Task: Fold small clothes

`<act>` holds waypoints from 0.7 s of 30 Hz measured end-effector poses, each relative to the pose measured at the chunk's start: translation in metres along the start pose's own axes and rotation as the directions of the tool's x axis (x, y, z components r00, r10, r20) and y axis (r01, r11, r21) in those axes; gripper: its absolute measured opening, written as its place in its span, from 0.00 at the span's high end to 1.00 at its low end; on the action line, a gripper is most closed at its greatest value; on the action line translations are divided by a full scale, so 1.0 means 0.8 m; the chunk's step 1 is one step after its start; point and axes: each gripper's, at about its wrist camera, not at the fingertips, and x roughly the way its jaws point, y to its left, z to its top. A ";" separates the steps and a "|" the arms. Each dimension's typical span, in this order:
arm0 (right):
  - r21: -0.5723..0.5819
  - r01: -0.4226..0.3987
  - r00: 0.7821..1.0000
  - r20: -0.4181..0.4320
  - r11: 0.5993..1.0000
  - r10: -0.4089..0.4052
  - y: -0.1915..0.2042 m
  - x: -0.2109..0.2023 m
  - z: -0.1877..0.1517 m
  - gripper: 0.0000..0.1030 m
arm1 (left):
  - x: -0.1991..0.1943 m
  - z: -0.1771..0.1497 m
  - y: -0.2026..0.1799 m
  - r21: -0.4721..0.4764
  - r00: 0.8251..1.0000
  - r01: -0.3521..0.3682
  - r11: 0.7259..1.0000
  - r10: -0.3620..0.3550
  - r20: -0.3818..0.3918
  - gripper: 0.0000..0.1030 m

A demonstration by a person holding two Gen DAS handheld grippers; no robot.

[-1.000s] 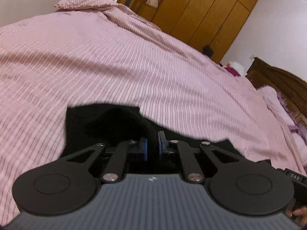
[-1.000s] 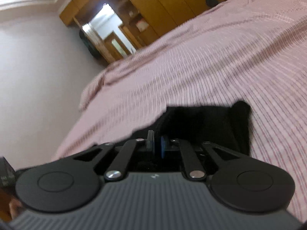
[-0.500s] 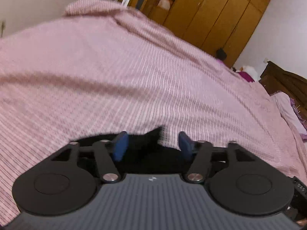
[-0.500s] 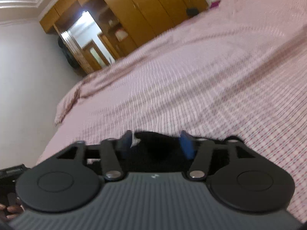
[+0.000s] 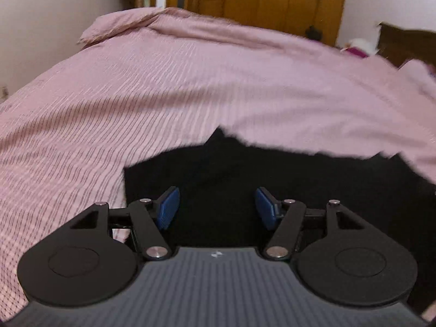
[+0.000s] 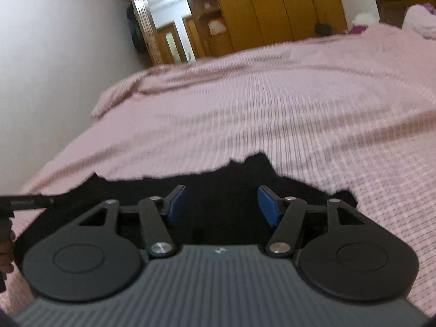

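Observation:
A small black garment (image 5: 218,169) lies flat on the pink striped bedspread (image 5: 136,95), close to the near edge. My left gripper (image 5: 215,207) hovers over its left part, blue pads (image 5: 169,207) spread wide, nothing pinched. In the right wrist view the same black garment (image 6: 218,188) lies under my right gripper (image 6: 220,204), whose blue pads (image 6: 268,208) also stand apart and grip nothing. The cloth's near side is hidden behind both gripper bodies.
The bedspread (image 6: 272,114) runs far ahead, bunched up at its far left corner (image 5: 122,24). Wooden wardrobes (image 6: 272,8) and a doorway (image 6: 169,19) stand beyond. A dark headboard (image 5: 406,43) and pillows are at the right. Part of the other gripper (image 6: 24,201) and a hand show at the left edge.
Both grippers were shut on the black garment a second ago; both have let go and now stand open. Both have rolled level, and the cloth now lies spread flat beneath them.

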 end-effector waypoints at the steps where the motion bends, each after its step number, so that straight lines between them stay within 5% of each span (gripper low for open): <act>1: -0.003 0.021 1.000 -0.017 1.000 -0.021 -0.001 0.009 -0.004 0.44 | 0.006 -0.006 0.004 0.007 1.000 -0.010 1.000 0.010 0.008 0.34; 12: -0.007 0.050 0.999 -0.001 0.999 -0.050 -0.016 0.024 -0.017 0.45 | 0.015 -0.009 0.004 0.028 1.000 -0.017 0.999 0.017 0.013 0.30; 21: 0.141 0.020 0.998 0.051 0.990 -0.027 -0.026 -0.053 -0.006 0.42 | -0.050 -0.006 -0.017 0.060 0.999 -0.047 0.997 0.048 -0.025 0.29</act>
